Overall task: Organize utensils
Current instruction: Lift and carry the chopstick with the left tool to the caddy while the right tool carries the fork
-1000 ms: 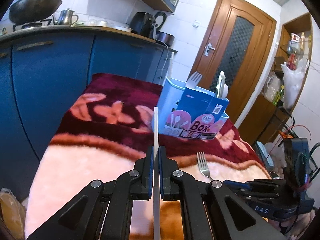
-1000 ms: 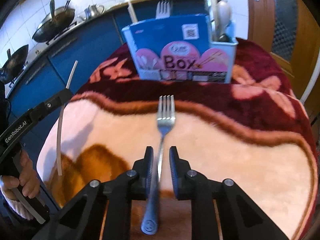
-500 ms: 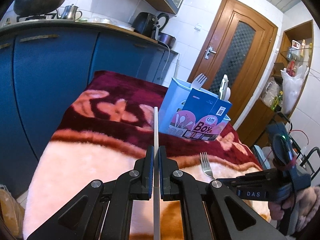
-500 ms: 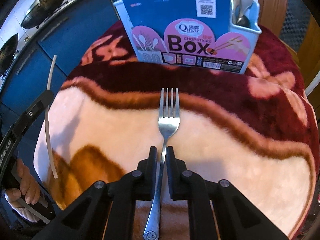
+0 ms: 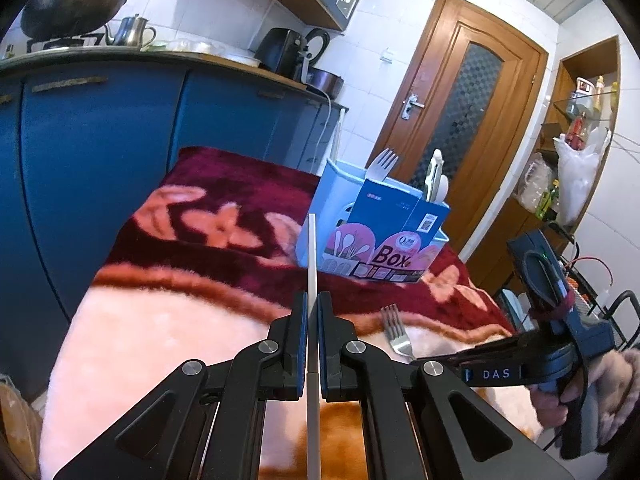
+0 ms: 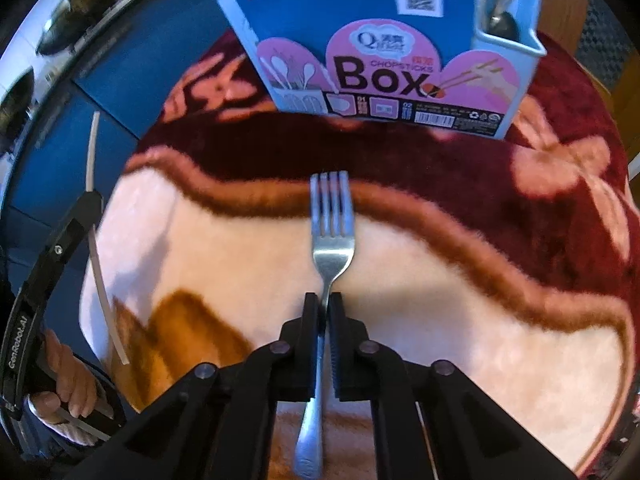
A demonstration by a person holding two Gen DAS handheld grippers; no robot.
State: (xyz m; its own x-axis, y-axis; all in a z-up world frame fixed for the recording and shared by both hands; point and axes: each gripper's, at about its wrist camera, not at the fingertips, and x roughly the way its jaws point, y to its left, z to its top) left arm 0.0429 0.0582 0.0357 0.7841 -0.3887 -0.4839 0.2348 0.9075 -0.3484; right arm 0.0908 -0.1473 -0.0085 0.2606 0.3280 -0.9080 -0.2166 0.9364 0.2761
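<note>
My left gripper is shut on a thin white chopstick that sticks out forward above the blanket. My right gripper is shut on the neck of a metal fork lying on the pink part of the blanket, tines toward the holder. The light blue utensil holder, with its "Chopsticks Box" card, stands on the dark red part beyond the fork. In the left wrist view the holder has a fork and white utensils standing in it. The left gripper with the chopstick appears at the left of the right wrist view.
A pink and dark red blanket covers the table. Blue kitchen cabinets run along the left, with pans and a kettle on the counter. A wooden door and shelves stand behind the holder. A hand holds the left gripper's handle.
The right gripper's jaws closed on the fork's neck and the gripper tipped further down over it. The left gripper kept its hold on the chopstick and stayed put.
</note>
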